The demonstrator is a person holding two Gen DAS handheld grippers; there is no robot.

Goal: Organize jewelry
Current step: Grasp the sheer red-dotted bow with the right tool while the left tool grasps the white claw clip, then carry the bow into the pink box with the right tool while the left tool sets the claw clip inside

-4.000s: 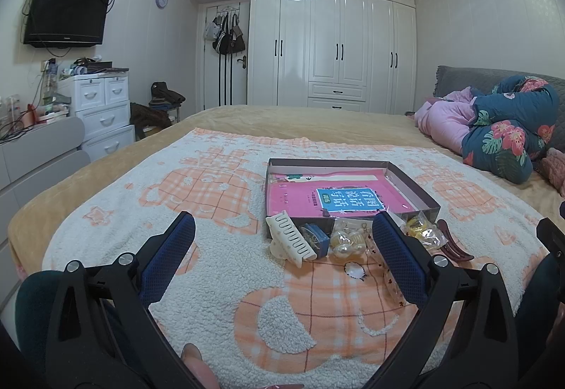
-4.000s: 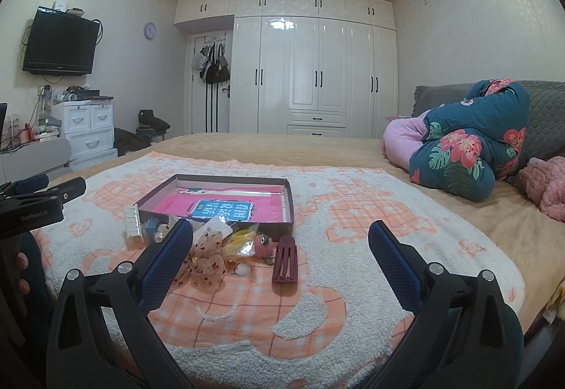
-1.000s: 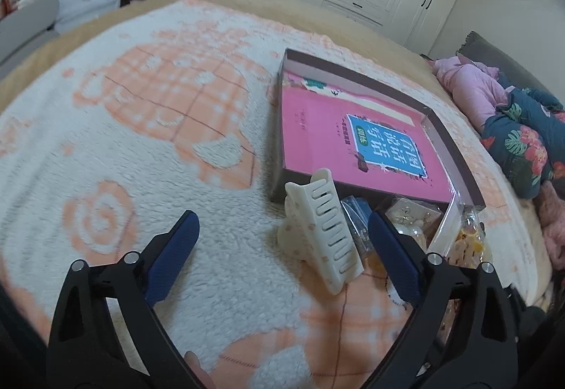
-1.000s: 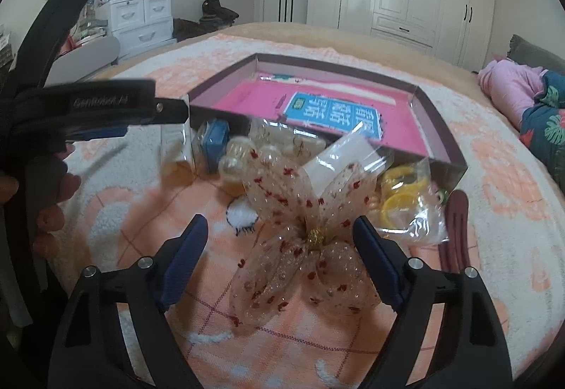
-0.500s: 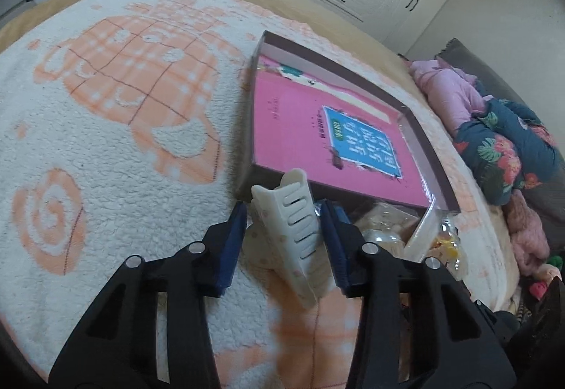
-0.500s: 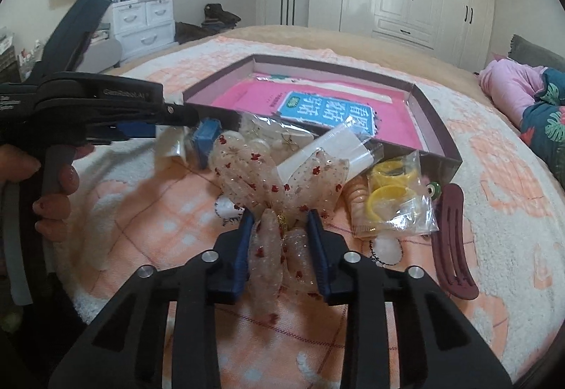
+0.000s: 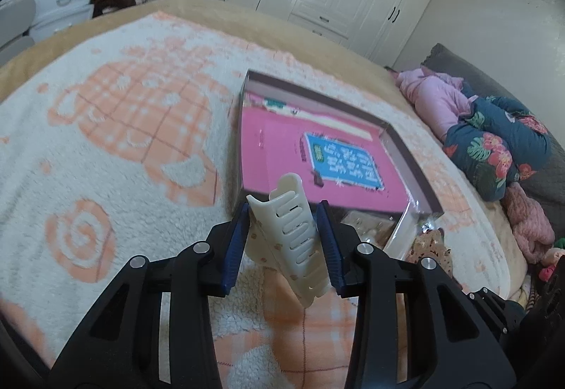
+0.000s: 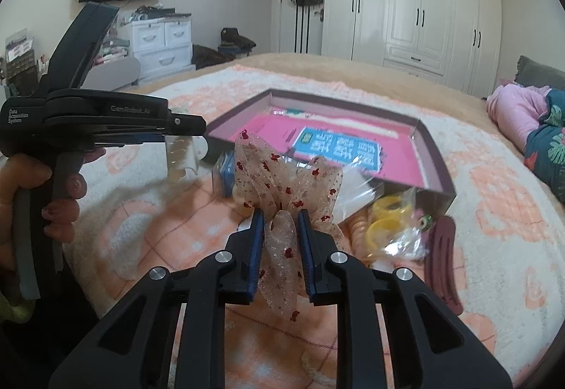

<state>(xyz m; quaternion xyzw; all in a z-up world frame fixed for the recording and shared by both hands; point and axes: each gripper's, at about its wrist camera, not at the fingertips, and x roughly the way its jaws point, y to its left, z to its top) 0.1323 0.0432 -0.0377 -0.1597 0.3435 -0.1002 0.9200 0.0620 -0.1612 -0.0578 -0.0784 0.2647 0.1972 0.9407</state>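
A white hair claw clip [image 7: 300,247] stands tilted between the blue pads of my left gripper [image 7: 283,212], whose jaws are closing and pressing on it, just above the blanket. The same clip [image 8: 180,156] hangs under that gripper in the right wrist view. My right gripper [image 8: 280,216] is shut on the middle of a sheer bow with red dots [image 8: 282,177], lifted a little off the blanket. Behind both lies the open shallow box [image 7: 413,156] with a pink and blue card inside, its rim [image 8: 438,156] close behind the bow.
Against the box's near side lie a bag of yellow rings [image 8: 388,219], a dark red hair clip [image 8: 441,255] and a small blue box [image 8: 227,173]. A hand [image 8: 35,198] holds the left gripper's handle. Pink and floral bedding [image 7: 494,142] is piled at the right.
Both grippers closed from wide open, the left on the white claw clip and the right on the bow. Both items have risen slightly off the blanket.
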